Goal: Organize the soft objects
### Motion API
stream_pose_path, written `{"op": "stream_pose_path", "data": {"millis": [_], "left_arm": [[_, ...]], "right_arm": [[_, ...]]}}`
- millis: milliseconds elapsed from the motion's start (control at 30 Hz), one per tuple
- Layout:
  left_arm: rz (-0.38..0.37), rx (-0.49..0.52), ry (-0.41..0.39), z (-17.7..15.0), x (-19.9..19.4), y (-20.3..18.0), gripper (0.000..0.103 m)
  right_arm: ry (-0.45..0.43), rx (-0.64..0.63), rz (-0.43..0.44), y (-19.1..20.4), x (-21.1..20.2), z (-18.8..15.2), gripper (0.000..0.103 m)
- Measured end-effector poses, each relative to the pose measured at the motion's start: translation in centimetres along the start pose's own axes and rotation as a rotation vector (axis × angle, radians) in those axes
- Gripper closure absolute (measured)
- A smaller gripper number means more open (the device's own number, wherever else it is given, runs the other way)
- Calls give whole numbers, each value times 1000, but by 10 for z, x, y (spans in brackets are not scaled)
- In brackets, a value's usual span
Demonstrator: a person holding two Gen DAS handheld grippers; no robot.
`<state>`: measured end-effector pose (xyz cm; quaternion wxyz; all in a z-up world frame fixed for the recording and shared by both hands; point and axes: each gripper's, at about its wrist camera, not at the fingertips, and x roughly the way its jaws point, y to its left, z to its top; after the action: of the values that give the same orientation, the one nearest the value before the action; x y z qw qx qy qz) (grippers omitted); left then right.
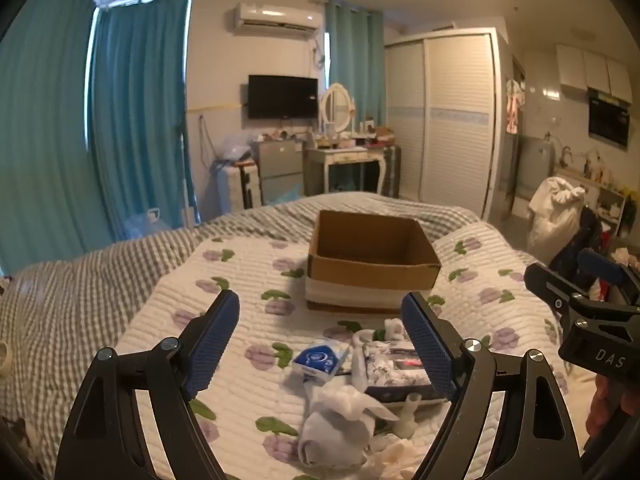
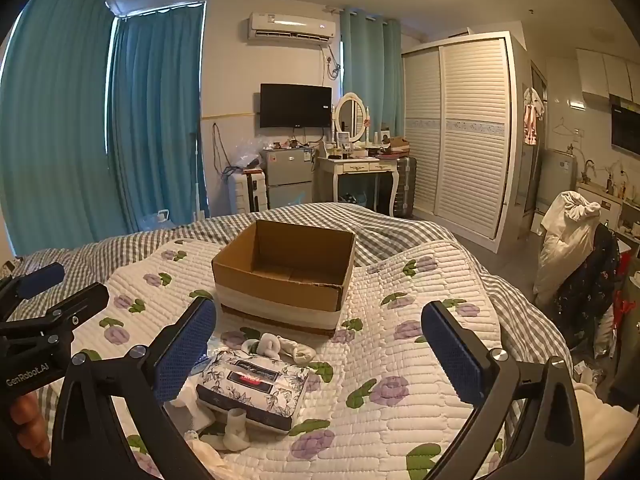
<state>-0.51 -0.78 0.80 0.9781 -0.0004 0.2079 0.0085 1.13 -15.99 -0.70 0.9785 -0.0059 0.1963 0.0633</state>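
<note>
1. Here the left gripper [image 1: 320, 324] hovers over the bed with its jaws spread wide and nothing between the pads; the right gripper [image 2: 320, 338] is likewise wide open and empty, a little to its right.
2. The soft things lie in a loose heap on the flowered quilt [image 2: 420, 360], just in front of the open cardboard box [image 2: 284, 276], which looks empty as far as its inside shows.
3. Nearest the left gripper is a knotted white cloth bundle [image 1: 340, 424]. It should be light and squashy, so a pinch across its bulky middle would likely hold better than one on a loose tail.
4. Beside it sits a floral tissue pack [image 2: 256, 390], soft but film-wrapped and probably slippery. Gripping across its short width, deep between the pads, seems safest.
5. A small blue-and-white packet [image 1: 320, 360] lies left of the pack, light and easily crushed.
6. Rolled white socks [image 2: 280, 346] rest between the pack and the box; they will give under pressure, so the jaws must close well in.
7. Sorting into the box has, by my reading, not yet begun.
</note>
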Motion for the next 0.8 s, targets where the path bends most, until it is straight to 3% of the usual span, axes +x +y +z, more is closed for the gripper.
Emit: {"op": "stream_pose_path", "data": {"millis": [800], "left_arm": [[-1, -11, 1, -5, 6, 10, 19]], "right_arm": [[8, 3, 2, 0, 4, -8, 0]]}}
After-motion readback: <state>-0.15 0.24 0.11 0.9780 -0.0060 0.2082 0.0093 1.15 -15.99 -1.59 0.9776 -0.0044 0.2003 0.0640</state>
